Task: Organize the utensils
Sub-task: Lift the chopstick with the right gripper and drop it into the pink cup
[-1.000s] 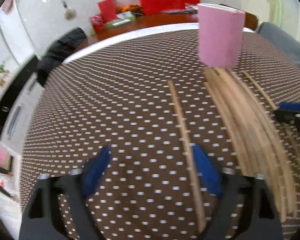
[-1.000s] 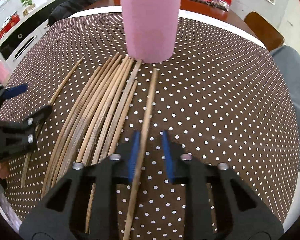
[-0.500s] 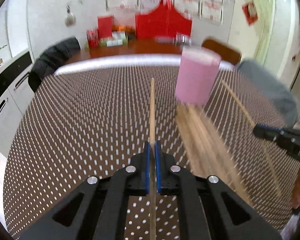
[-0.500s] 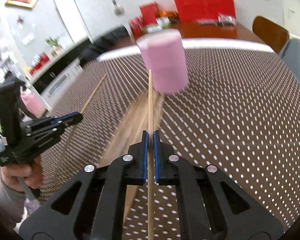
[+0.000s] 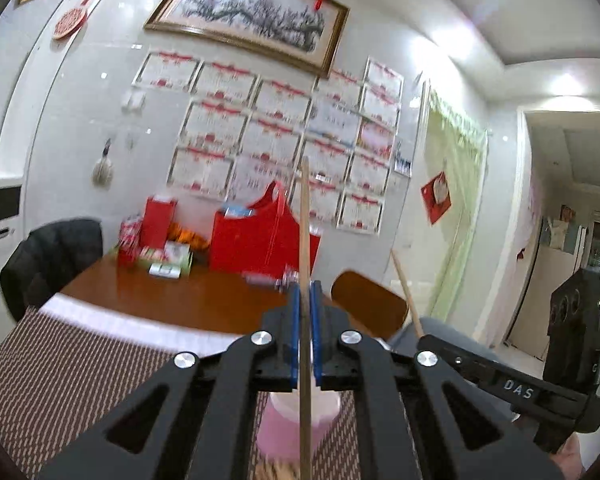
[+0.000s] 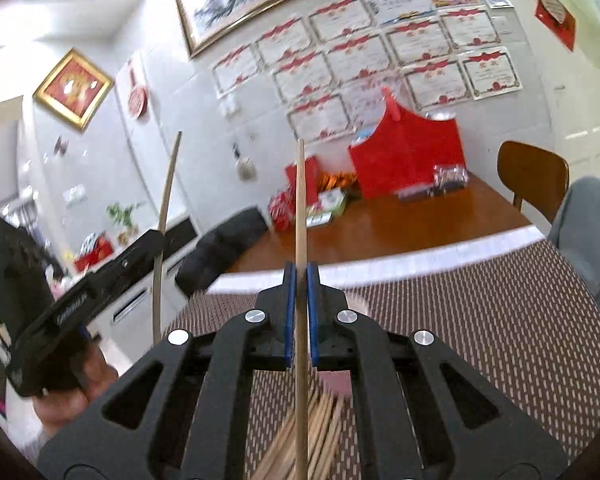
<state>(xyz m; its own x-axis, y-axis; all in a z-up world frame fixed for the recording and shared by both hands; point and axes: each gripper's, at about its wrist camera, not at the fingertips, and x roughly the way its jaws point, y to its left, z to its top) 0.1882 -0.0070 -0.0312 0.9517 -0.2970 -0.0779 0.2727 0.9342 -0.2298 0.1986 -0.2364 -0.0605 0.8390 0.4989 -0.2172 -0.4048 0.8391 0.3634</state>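
Observation:
My left gripper point(image 5: 305, 292) is shut on a wooden chopstick point(image 5: 305, 224) that stands upright, raised above the table. My right gripper point(image 6: 301, 270) is shut on another wooden chopstick point(image 6: 300, 200), also upright. The pink cup point(image 5: 296, 420) sits on the table just below my left gripper; only a sliver of it point(image 6: 340, 384) shows in the right wrist view. A bundle of chopsticks point(image 6: 320, 420) lies on the dotted cloth under my right gripper. Each gripper shows in the other's view: the right one point(image 5: 500, 380) and the left one point(image 6: 88, 296), each with its stick.
The brown dotted tablecloth point(image 6: 480, 320) covers the near table. Behind it a wooden table point(image 5: 180, 296) carries red boxes point(image 5: 260, 236) and packets. A wooden chair point(image 6: 532, 176) and a dark jacket on a chair point(image 5: 48, 256) stand at the far side.
Both grippers closed on a chopstick each, lifted them off the cloth and tilted them from lying forward to upright. The views now point at the wall instead of the table.

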